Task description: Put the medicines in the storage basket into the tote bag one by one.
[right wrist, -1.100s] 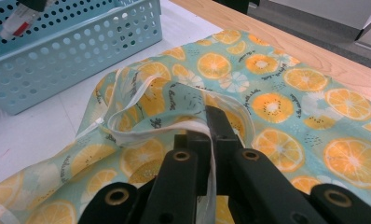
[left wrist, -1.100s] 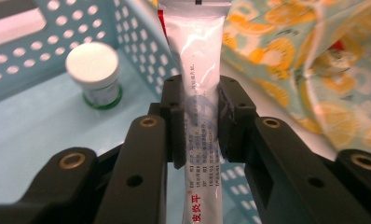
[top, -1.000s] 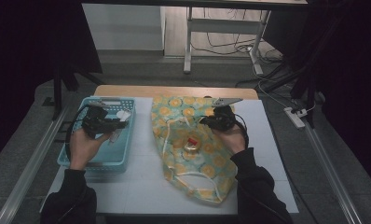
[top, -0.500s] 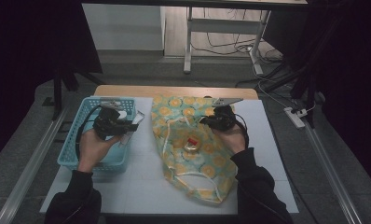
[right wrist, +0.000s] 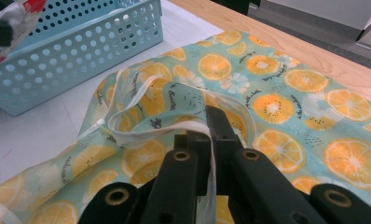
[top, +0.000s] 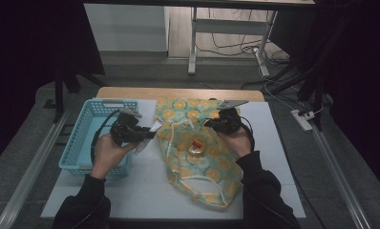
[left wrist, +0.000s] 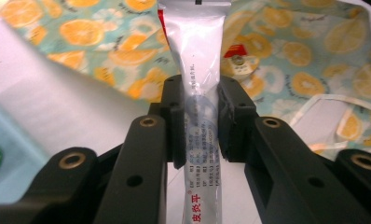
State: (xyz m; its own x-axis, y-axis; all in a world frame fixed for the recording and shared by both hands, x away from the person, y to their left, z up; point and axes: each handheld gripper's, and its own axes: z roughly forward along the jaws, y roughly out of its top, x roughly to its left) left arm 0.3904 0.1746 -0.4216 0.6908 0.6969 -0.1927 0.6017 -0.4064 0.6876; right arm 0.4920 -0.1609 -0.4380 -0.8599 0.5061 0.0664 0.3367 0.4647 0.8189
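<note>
Tube heading for the orange-print bag

Left gripper (left wrist: 200, 116) has the silver tube (left wrist: 196, 70) pinched between its pads, just beside the bag (top: 197, 157); right gripper (right wrist: 207, 135) is clamped on the bag's white-trimmed edge (right wrist: 141, 133).

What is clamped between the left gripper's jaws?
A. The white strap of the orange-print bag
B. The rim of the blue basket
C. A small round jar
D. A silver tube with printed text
D: in the left gripper view the left gripper pads press both sides of the silver tube.
</note>
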